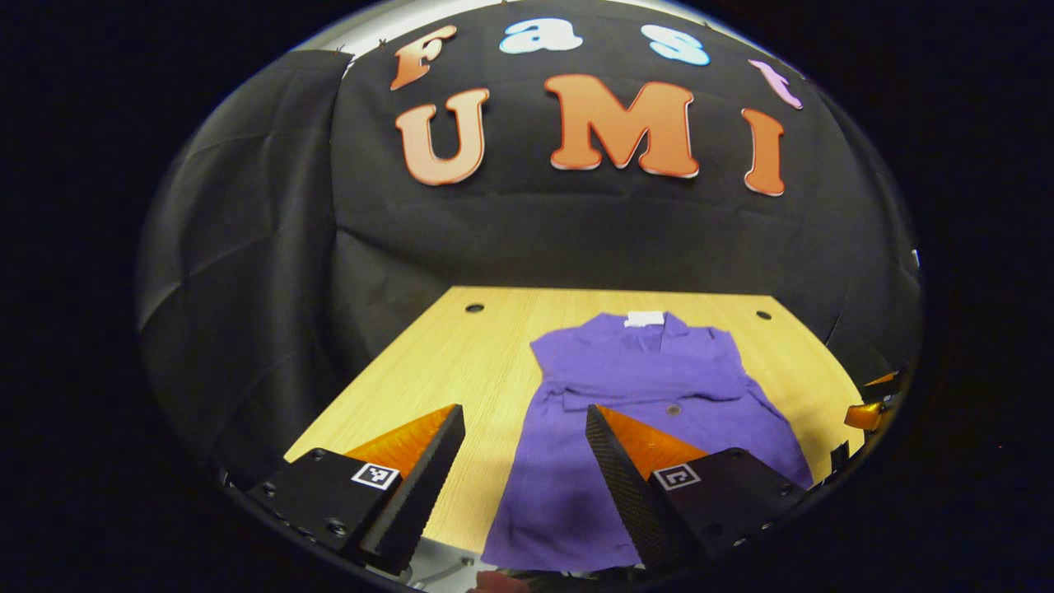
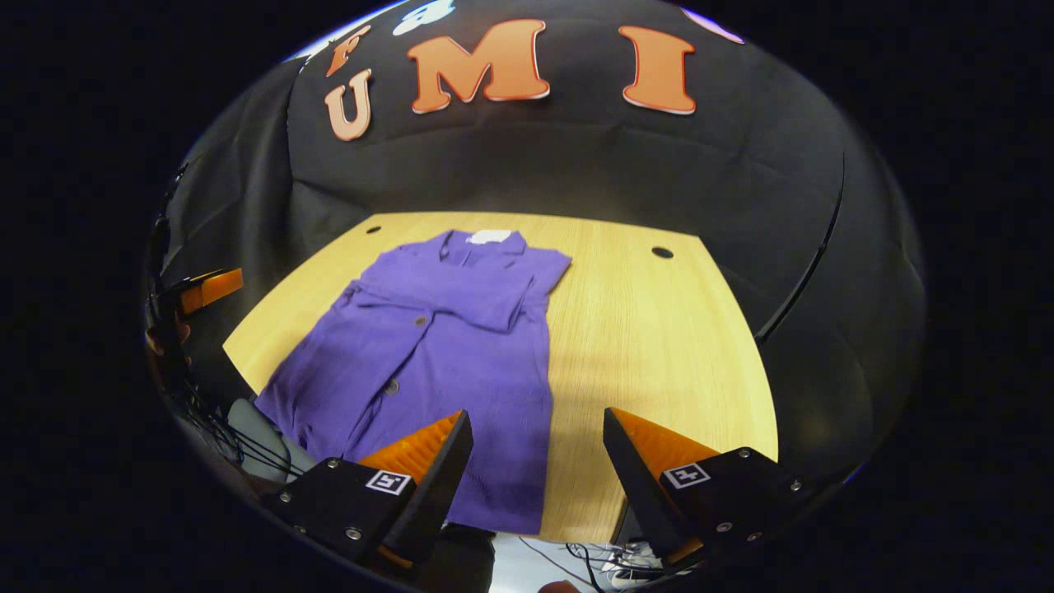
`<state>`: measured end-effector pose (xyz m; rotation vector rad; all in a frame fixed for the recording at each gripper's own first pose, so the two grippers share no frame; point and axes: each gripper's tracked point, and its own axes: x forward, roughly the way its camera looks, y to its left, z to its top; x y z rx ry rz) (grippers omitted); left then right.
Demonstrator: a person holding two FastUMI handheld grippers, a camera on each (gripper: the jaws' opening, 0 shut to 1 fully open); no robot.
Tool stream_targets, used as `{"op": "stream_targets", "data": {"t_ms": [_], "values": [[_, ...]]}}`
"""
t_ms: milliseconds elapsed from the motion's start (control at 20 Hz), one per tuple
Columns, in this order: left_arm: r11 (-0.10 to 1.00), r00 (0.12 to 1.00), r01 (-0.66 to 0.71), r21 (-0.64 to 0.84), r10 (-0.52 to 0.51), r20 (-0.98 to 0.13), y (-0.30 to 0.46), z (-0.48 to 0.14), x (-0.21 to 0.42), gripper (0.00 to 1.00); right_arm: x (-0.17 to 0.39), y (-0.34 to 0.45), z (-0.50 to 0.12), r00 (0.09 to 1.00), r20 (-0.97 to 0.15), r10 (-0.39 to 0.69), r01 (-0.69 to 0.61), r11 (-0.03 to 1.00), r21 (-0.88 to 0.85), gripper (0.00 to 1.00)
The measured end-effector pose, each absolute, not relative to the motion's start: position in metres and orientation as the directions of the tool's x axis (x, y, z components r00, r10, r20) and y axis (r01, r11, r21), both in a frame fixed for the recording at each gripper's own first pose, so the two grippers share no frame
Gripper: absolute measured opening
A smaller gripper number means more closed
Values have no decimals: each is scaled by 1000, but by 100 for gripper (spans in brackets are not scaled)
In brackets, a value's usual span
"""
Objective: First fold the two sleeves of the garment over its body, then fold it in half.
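**Sleeves folded, half-fold left**

Purple button-front fabric garment (image 2: 445,346) lies flat on the light wooden table (image 2: 659,346), collar toward the far edge, hem at the near edge. Both sleeves look already folded across the chest, so by my read only the fold in half is left. Left gripper (image 1: 525,461) and right gripper (image 2: 535,461) hover above the near edge, fingers spread, grasping nothing.
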<state>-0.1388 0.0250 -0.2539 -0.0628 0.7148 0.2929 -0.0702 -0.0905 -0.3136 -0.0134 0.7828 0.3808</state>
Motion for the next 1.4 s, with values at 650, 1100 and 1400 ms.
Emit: {"op": "stream_targets", "data": {"t_ms": [650, 1100, 1400], "values": [[979, 265, -204, -16, 39, -963, 4, -369, -241, 96, -129, -89, -397, 387, -871, 303, -333, 927, 174, 95], [985, 78, -172, -20, -6, -997, 13, -400, -264, 98, -150, -93, -428, 266, -927, 264, -298, 937, 182, 95], [984, 35, -173, -33, -27, -999, 9, -402, -268, 98, -156, -93, -433, 221, -951, 218, -277, 949, 153, 97]]}}
